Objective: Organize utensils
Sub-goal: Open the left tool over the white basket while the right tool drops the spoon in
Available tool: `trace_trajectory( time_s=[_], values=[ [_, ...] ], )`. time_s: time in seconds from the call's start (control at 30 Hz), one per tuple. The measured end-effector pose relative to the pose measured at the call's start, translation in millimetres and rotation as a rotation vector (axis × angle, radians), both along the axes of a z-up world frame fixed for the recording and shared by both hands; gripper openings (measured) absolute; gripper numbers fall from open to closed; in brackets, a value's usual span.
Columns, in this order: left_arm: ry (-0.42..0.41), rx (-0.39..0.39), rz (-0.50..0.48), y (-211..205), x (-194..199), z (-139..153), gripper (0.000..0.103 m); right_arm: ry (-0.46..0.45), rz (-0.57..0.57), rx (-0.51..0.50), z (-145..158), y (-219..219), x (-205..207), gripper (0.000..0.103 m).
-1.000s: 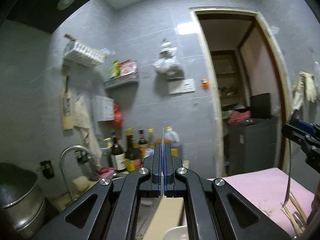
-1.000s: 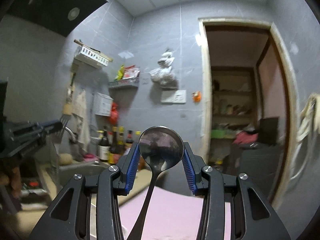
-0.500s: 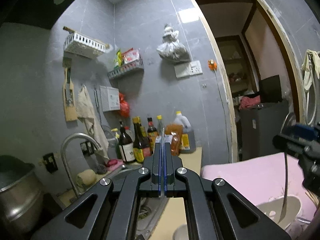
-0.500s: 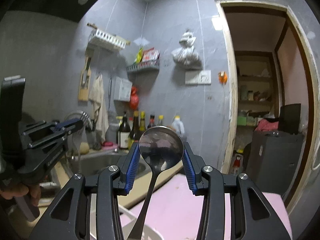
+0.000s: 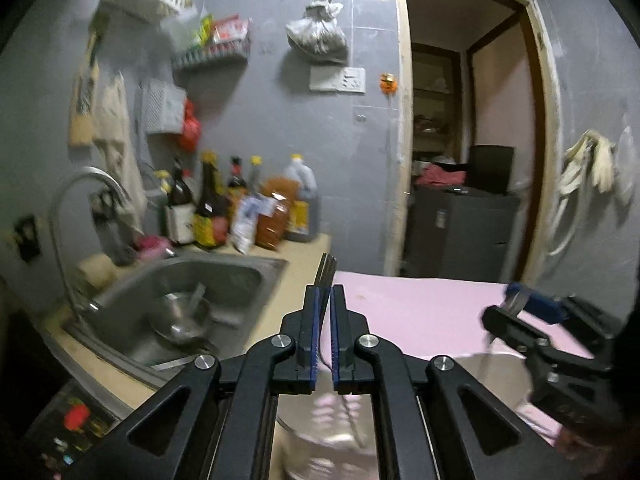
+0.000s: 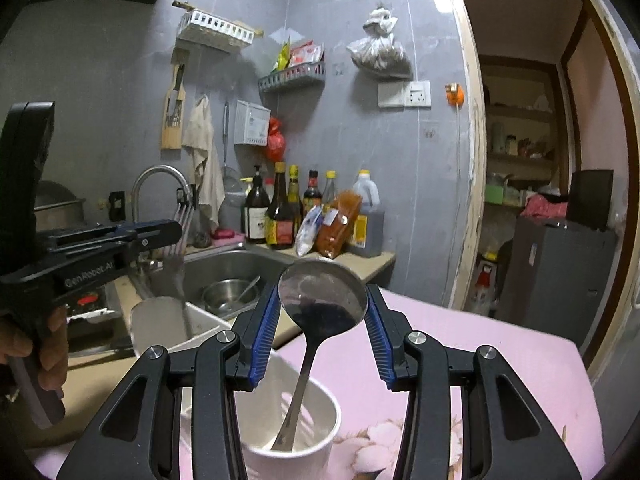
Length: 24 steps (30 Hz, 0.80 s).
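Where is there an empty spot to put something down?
The pink tabletop is bare between the white utensil holder and the doorway side. A thin beige counter strip runs between the sink and the pink top. It is crowded by the bottles behind the sink, and inside the sink, where a metal bowl sits.

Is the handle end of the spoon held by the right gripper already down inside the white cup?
Yes: in the right wrist view the spoon handle runs down into the white cup, reaching its bottom.
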State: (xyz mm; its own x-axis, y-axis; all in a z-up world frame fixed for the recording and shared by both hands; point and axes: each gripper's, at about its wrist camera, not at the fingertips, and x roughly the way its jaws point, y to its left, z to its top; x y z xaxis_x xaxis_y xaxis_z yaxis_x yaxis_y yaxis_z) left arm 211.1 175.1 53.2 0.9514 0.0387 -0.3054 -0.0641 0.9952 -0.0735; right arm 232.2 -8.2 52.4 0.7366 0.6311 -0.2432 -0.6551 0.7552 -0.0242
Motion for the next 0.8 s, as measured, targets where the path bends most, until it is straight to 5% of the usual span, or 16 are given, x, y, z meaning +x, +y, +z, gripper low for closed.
trace_trajectory(
  time_s=[0.17, 0.23, 0.4, 0.8],
  values=[
    [-0.008, -0.110, -0.070, 1.9, -10.1, 13.3, 0.008, 0.004, 0.009, 0.024, 7.0, -8.5, -7.2, 0.045],
    [-0.024, -0.130, -0.079, -0.6, -14.5, 20.5, 0.022, 0.000, 0.004, 0.040, 12.0, -13.8, -9.4, 0.048],
    [-0.068, -0.166, -0.108, -19.1, -26.0, 33.3, 0.037, -0.045, -0.051, 0.090, 31.1, -37.5, -18.5, 0.058],
    [-0.135, -0.159, -0.221, -91.9, -35.7, 51.2, 0.087, -0.194, -0.312, 0.136, 62.3, -135.8, -52.2, 0.103]
  ],
)
